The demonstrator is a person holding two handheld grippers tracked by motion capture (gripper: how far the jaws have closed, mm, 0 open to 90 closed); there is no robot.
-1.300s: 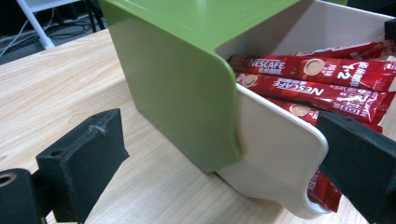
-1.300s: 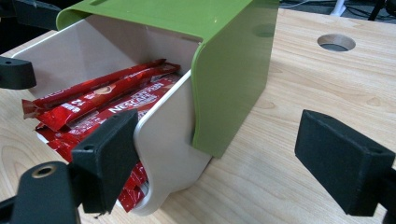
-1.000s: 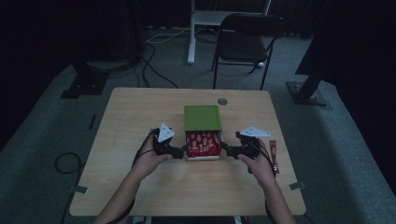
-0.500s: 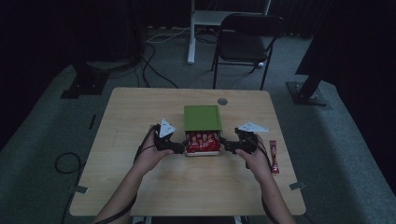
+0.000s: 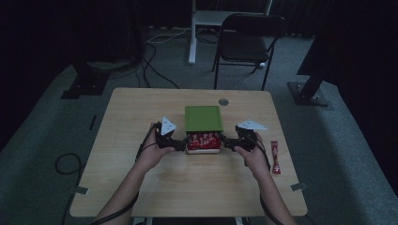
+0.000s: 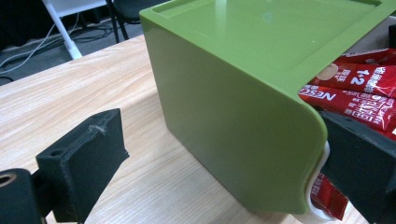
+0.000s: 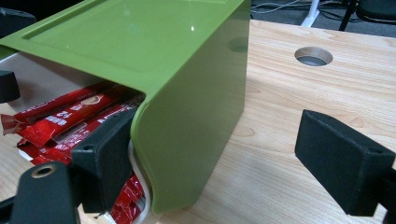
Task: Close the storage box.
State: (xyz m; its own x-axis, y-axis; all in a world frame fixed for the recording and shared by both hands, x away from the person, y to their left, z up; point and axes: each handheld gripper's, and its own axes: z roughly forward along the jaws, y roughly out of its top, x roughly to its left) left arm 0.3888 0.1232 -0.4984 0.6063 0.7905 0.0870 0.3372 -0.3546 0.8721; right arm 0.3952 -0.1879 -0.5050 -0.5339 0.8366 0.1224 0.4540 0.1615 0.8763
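A green box [image 5: 202, 118] stands mid-table with a white drawer [image 5: 203, 151] partly slid out of its near side. Red coffee sachets [image 5: 202, 139] fill the drawer. My left gripper [image 5: 180, 144] is at the drawer's left front corner and my right gripper [image 5: 227, 143] at its right front corner. In the left gripper view the left gripper [image 6: 219, 163] is open and straddles the green box [image 6: 233, 102] corner, one jaw against the sachets [image 6: 359, 98]. The right gripper [image 7: 217, 154] is open too, with the box [image 7: 187, 107] corner between its jaws and sachets [image 7: 65, 121] beside the inner jaw.
One loose red sachet [image 5: 275, 157] lies on the table near the right edge. A round cable hole [image 5: 223, 101] sits behind the box. A black chair [image 5: 248, 42] and a white desk leg [image 5: 192, 37] stand beyond the table [image 5: 141, 112].
Both grippers have moved forward, away from the person, and the drawer has slid further into the green box, so less of the sachets shows.
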